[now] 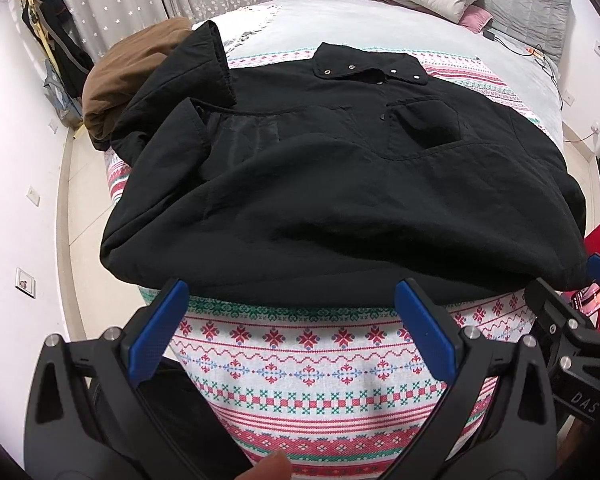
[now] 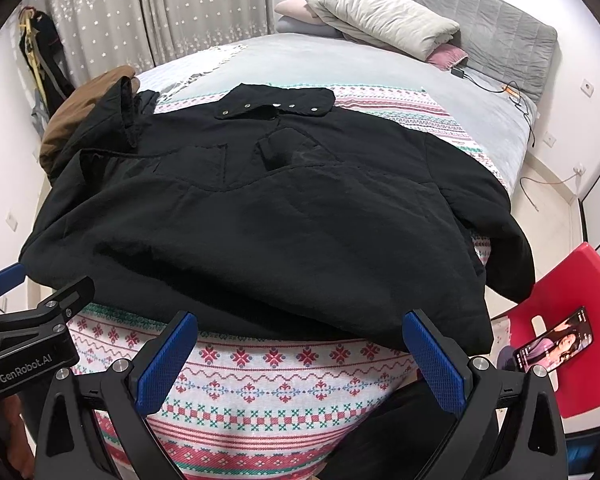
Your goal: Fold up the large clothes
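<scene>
A large black jacket lies spread front-up on a patterned red, green and white blanket on the bed, collar at the far side, hem nearest me. Its left sleeve is folded over the body. My left gripper is open and empty, just short of the hem. My right gripper is open and empty too, at the hem's near edge, with the jacket ahead of it. Each gripper shows at the edge of the other's view.
A brown garment is piled at the bed's far left edge. Pillows and a grey headboard lie at the back. A red chair with a phone stands at the right. A charger cable lies near the headboard.
</scene>
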Tool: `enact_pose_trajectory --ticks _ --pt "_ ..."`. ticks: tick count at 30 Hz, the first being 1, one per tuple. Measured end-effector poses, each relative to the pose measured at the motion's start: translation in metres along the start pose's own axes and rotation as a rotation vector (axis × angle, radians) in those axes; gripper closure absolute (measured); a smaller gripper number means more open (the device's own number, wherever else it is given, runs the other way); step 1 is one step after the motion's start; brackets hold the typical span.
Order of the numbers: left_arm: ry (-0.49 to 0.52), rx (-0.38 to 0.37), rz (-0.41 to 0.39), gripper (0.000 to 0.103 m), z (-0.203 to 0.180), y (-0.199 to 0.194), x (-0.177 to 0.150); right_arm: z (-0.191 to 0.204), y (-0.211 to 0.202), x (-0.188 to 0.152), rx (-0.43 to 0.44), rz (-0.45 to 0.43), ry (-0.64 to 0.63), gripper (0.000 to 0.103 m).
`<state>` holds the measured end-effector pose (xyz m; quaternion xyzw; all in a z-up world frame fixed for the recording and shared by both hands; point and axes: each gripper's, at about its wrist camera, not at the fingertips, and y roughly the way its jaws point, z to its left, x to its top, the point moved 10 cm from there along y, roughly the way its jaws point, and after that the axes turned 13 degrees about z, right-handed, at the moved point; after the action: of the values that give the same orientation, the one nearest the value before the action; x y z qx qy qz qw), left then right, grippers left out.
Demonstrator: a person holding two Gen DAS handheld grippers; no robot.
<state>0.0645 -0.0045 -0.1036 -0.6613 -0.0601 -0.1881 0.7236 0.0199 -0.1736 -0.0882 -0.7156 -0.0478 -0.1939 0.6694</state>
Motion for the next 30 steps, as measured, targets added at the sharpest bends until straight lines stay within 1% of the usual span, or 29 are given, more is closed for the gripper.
enact_pose_trajectory --ticks 8,30 --pt "-0.003 -0.012 0.010 0.000 0.0019 0.0048 0.0030 -0.0043 -0.0017 0.0022 -0.013 -0.001 0.013 0.000" --pt "0.019 0.003 0.021 0.000 -0.0048 0.0077 0.0022 -0.0102 0.0059 -0.0003 0.005 0.016 0.028 0.000"
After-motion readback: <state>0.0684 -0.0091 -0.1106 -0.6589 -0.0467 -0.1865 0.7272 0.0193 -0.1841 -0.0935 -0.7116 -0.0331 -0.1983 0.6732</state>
